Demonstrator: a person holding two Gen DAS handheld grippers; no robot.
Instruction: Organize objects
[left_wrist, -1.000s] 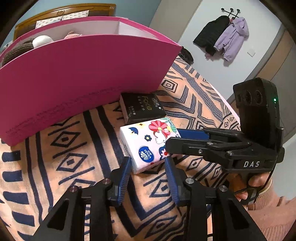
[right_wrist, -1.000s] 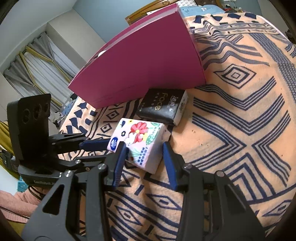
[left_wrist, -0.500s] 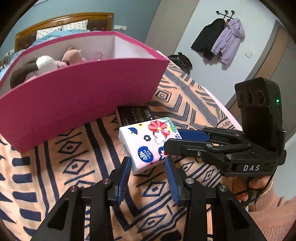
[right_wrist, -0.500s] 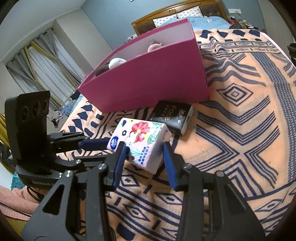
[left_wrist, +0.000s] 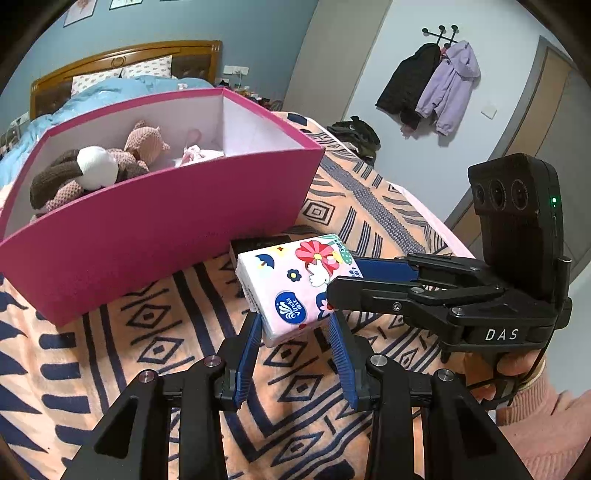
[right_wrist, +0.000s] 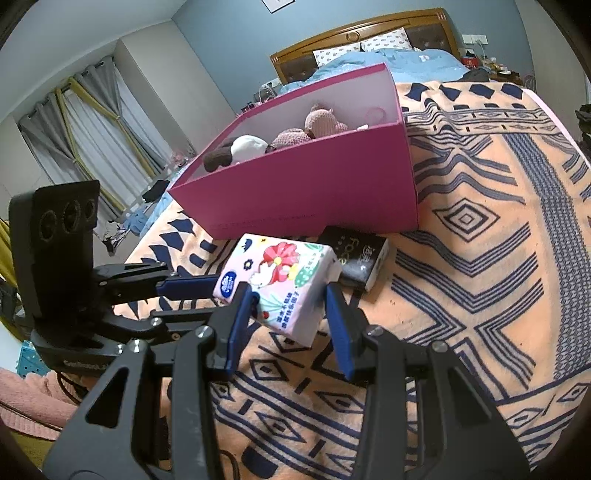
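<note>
The left hand-held gripper (left_wrist: 295, 332) stands narrowly parted, its blue pads pressed against the two sides of the near corner of a floral tissue pack (left_wrist: 295, 284). In the left wrist view the pack sits straight ahead at twelve o'clock from those fingertips, raised clear of the bed's patterned blanket (left_wrist: 147, 332).

The right hand-held gripper (right_wrist: 290, 306) stands a little wider. Its left pad presses the pack's (right_wrist: 280, 280) side. Its right pad sits at the opposite corner; whether it touches there cannot be told for certain. In the left wrist view this gripper (left_wrist: 345, 282) reaches in from three o'clock, with a person's hand (left_wrist: 517, 373) in a pink sleeve behind it. The pack hangs between the two tools, tilted.

Just beyond the pack, at one o'clock in the right wrist view, a black tissue pack (right_wrist: 358, 258) lies flat on the blanket, close against the near wall of a magenta box (right_wrist: 314, 192). The box stands open at eleven o'clock in the left wrist view and holds knitted plush toys (left_wrist: 110, 162). Farther back are blue bedding (right_wrist: 406, 59) and a wooden headboard (right_wrist: 354, 33).
</note>
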